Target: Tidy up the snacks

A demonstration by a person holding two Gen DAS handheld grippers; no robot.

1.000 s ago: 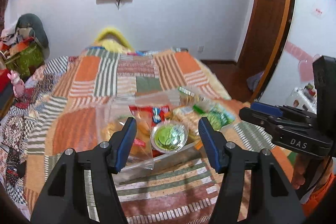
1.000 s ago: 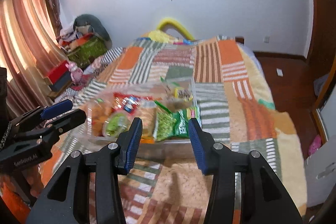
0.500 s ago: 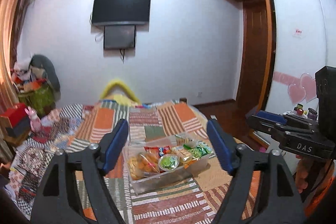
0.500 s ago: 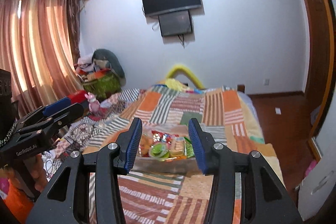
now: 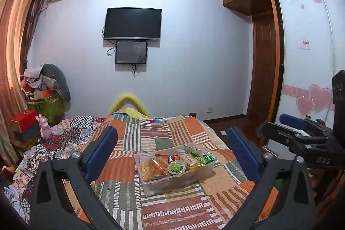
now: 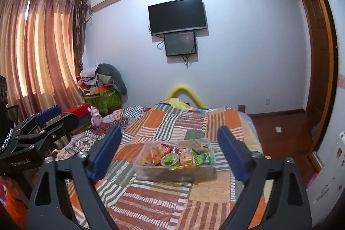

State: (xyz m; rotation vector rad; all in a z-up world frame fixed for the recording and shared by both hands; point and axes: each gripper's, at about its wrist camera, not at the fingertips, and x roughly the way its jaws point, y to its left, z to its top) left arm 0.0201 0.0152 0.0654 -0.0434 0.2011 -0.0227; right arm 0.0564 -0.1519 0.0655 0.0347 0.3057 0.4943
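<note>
On the bed (image 5: 151,139), the clear box (image 5: 200,171) is sitting packed with snacks (image 5: 172,163); left tongs (image 5: 172,154) and right tongs (image 6: 170,154), having just been opening wide, are holding nothing, so organizing looks finished.

A TV (image 5: 132,23) hangs at twelve o'clock, curtains (image 6: 43,46) at nine, a wardrobe (image 5: 306,53) at three, over a patchwork quilt (image 6: 185,124).

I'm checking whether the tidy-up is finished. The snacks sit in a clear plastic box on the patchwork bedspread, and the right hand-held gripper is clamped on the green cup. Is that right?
Not quite. The snacks do sit in the clear plastic box on the patchwork bedspread, but the right hand-held gripper holds nothing: its jaws have just been opening and stand wide. The green cup lies in the box, as the right wrist view shows.
</note>
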